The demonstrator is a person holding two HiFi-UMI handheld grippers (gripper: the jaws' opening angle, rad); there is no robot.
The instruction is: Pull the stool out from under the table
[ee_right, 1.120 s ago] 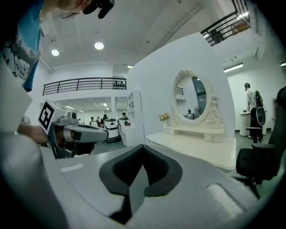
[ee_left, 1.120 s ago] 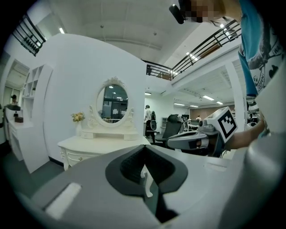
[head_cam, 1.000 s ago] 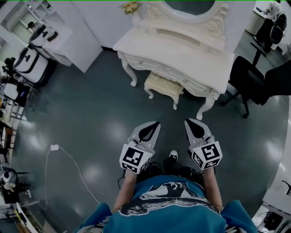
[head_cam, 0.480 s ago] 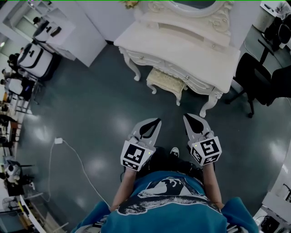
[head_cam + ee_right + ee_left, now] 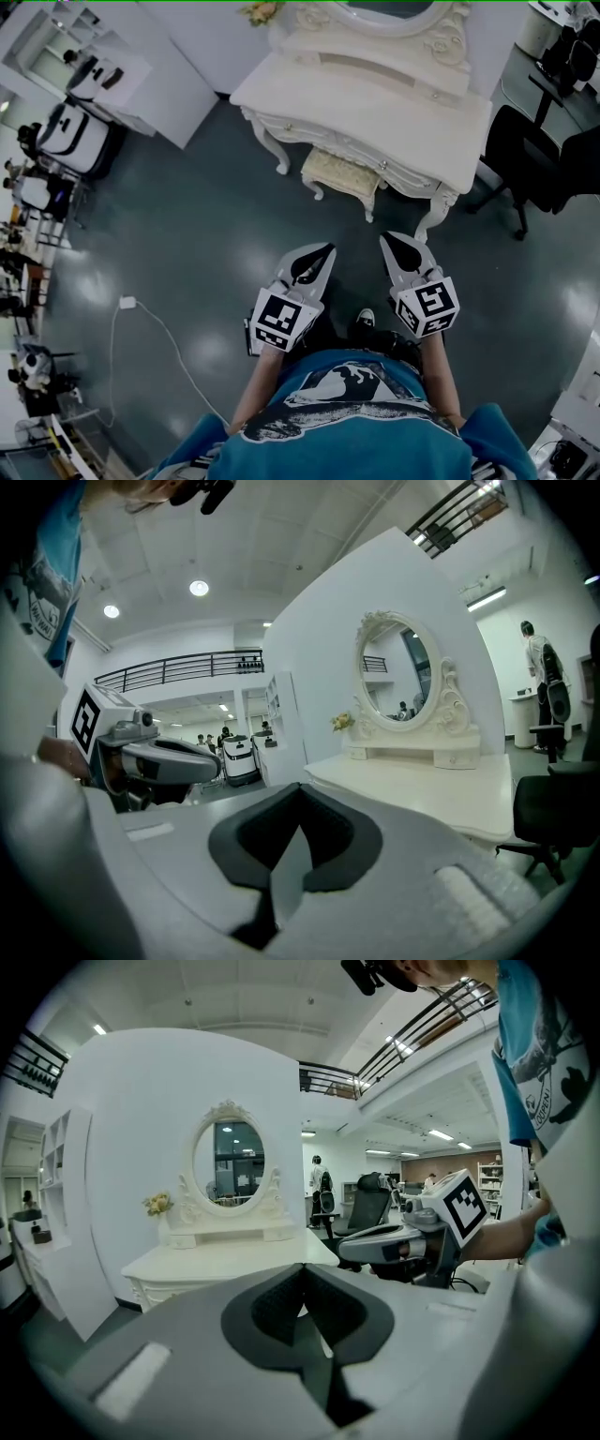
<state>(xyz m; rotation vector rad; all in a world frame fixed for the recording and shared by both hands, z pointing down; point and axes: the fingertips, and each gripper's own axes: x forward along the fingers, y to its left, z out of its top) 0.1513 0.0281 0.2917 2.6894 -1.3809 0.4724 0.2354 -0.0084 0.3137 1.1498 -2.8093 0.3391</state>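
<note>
A cream cushioned stool (image 5: 342,174) with curved white legs stands tucked partly under the front of the white dressing table (image 5: 375,103). Both grippers hang side by side in front of the person, well short of the stool. My left gripper (image 5: 324,248) is shut with nothing in it, and my right gripper (image 5: 386,238) is shut and empty too. In the left gripper view the table (image 5: 225,1262) with its oval mirror (image 5: 229,1158) lies ahead, and the right gripper (image 5: 349,1247) shows beside it. The right gripper view shows the table (image 5: 422,794) and the left gripper (image 5: 214,760).
A black office chair (image 5: 527,159) stands right of the table. White shelving (image 5: 141,75) and a cart (image 5: 70,136) line the left. A white cable with a plug (image 5: 128,303) lies on the dark floor at left. Dark glossy floor separates me from the stool.
The view has shifted slightly; the table and stool sit a little nearer to the grippers than a second ago. Both grippers stay shut and level.
</note>
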